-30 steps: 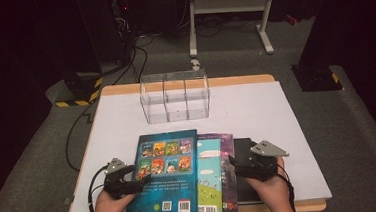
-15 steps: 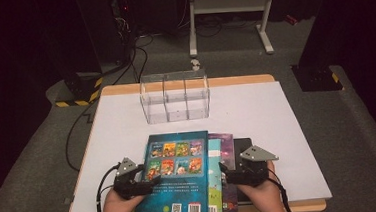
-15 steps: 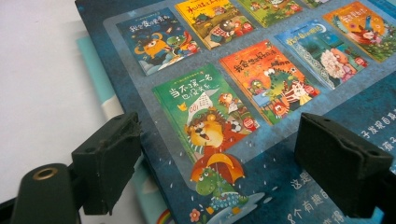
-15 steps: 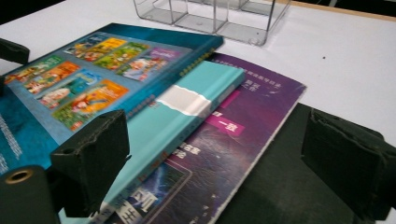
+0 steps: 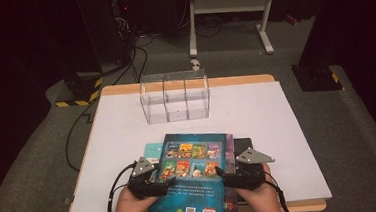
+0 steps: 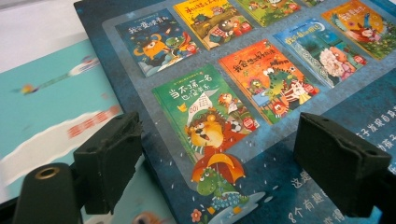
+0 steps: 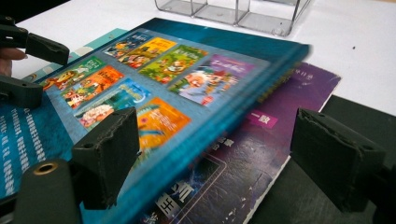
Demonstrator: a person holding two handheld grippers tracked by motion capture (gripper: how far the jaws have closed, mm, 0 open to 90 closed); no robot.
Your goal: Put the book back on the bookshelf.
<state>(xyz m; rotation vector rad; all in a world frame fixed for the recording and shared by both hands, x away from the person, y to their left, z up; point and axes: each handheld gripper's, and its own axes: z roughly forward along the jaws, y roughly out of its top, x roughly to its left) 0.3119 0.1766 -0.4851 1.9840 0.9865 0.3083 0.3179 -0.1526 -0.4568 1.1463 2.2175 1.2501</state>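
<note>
Left tongs (image 5: 167, 183) are seen at the left edge of the dark blue picture book (image 5: 193, 178), jaws spread apart, one over the book's cover and one over the teal book (image 5: 151, 151) beside it; in the left gripper view no pad is pressed on anything. Right tongs (image 5: 220, 176) are placed at the blue book's right edge, jaws apart and straddling that edge, one jaw above the cover, the other above the purple book (image 7: 261, 154); these jaws have just been closing slightly, with the book edge between them but not yet clamped. Each gripper is held in a hand (image 5: 133, 210) at the near edge of the surface (image 5: 276, 110). The blue book is lying back cover up on top of the stack, near the front edge of the surface, roughly centred; a grid of small cover pictures is shown on it, with codes at its near end. In the right gripper view its right edge is seen raised a little off the purple book. A black item (image 5: 242, 145) is partly visible under the stack at the right. Farther back, well apart from the books, a clear plastic organizer (image 5: 175, 96) with three compartments is standing on the white surface.
</note>
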